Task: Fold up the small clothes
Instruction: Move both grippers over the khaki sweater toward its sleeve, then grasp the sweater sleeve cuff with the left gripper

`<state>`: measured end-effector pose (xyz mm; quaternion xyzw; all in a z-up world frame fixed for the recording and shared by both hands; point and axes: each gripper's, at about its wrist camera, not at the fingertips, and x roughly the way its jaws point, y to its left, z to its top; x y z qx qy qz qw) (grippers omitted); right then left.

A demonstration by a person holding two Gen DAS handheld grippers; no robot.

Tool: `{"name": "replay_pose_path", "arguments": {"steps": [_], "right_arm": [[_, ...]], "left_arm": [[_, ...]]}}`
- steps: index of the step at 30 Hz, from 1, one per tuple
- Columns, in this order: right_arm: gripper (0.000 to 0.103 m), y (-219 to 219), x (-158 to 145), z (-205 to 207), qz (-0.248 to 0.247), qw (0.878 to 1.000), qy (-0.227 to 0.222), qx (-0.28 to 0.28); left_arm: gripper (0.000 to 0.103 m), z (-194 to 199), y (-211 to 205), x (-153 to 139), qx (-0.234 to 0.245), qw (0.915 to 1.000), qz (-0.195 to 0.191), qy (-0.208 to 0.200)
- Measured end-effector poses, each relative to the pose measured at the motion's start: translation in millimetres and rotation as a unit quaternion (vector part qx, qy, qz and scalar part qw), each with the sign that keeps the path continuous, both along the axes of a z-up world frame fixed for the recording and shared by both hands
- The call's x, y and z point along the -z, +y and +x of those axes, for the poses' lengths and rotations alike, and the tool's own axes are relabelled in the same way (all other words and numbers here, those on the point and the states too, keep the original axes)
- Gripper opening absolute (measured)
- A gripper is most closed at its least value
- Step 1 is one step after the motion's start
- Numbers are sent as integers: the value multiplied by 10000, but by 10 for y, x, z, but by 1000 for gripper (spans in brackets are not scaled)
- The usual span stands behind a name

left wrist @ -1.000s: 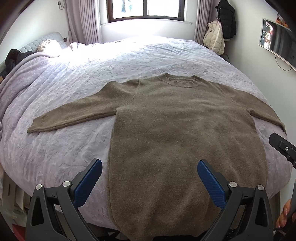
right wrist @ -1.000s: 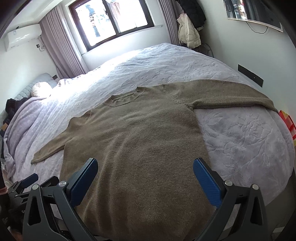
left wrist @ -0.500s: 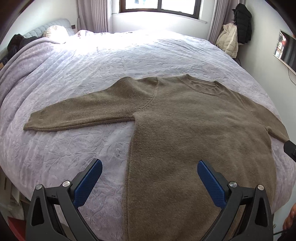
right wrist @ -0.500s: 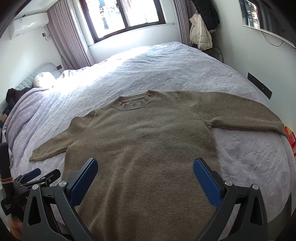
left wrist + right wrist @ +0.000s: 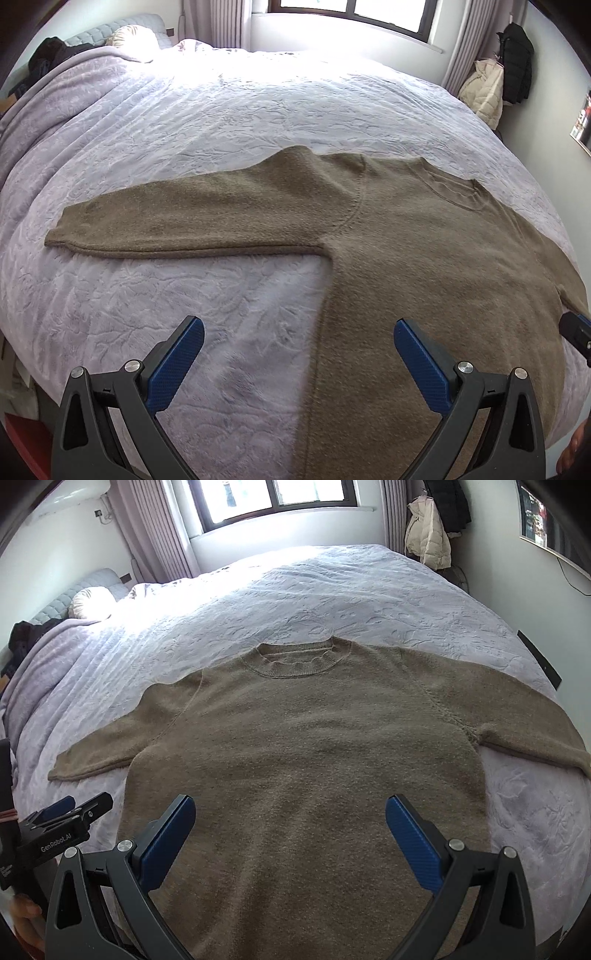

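Left wrist view: my left tongs (image 5: 298, 341) hang spread wide above the bed (image 5: 221, 122), blue pads (image 5: 176, 363) apart and pinching nothing. Between the two fingers runs the side edge of the brown sweater (image 5: 424, 258); the pad on the near left sits over bare quilt, the one on the right over knit. The sweater lies flat, front up, with one sleeve (image 5: 177, 225) stretched straight out ahead and to the left of these tongs, its cuff farthest left. The collar (image 5: 454, 188) lies ahead and to the right. At the right edge of this view a dark tip of my right tongs (image 5: 576, 336) shows, just beside the sweater's far side.

Right wrist view: my right tongs (image 5: 290, 819) are likewise spread, gripping nothing, poised over the middle of the sweater's body (image 5: 303, 760). The ribbed collar (image 5: 299, 659) lies straight ahead, between the fingers' lines. One sleeve (image 5: 107, 749) reaches out to the left, the other (image 5: 517, 709) to the right, both flat on the quilt. My left tongs (image 5: 64, 819) appear low on the left, beside the sweater's edge.

Beyond the bed stand a window (image 5: 277, 496) with curtains (image 5: 159, 535), and coats (image 5: 430, 531) hang ahead on the right.
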<state>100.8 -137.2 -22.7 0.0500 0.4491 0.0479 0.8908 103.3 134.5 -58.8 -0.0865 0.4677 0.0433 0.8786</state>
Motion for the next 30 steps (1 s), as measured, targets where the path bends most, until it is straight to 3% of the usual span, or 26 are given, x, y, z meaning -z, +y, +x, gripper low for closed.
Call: {"name": "replay_pose_path", "arguments": {"steps": [5,8,14,18,22,26,28,30], "right_arm": [[103,241,-34,80,76,9995,-79,-295],[103,419,-39,107,88,9983,-90,-562],[103,669,133,143,125,9963,187,-824],[103,716,238,156,151,9956,361,-849],[103,757,302,165,126,9951,483,-855],[103,784,333,167,127,9944,582,-870],[103,796,331,162,146,9943,595,-874],[103,808,324,154,165,9942,578,-894]], "left_arm": [[103,115,431,87,-307,9985,-439,-96],[103,176,863,133,-769,9931,-829,-315],[103,236,1753,367,-1715,9787,-990,-536],[103,206,2251,641,-2103,9626,-1590,-623],[103,234,2491,835,-2359,9442,-2161,-775],[102,469,2516,815,-2429,9453,-2022,-812],[88,527,2520,809,-2525,9434,-1995,-806],[32,602,2528,817,-2558,9463,-1856,-681]]}}
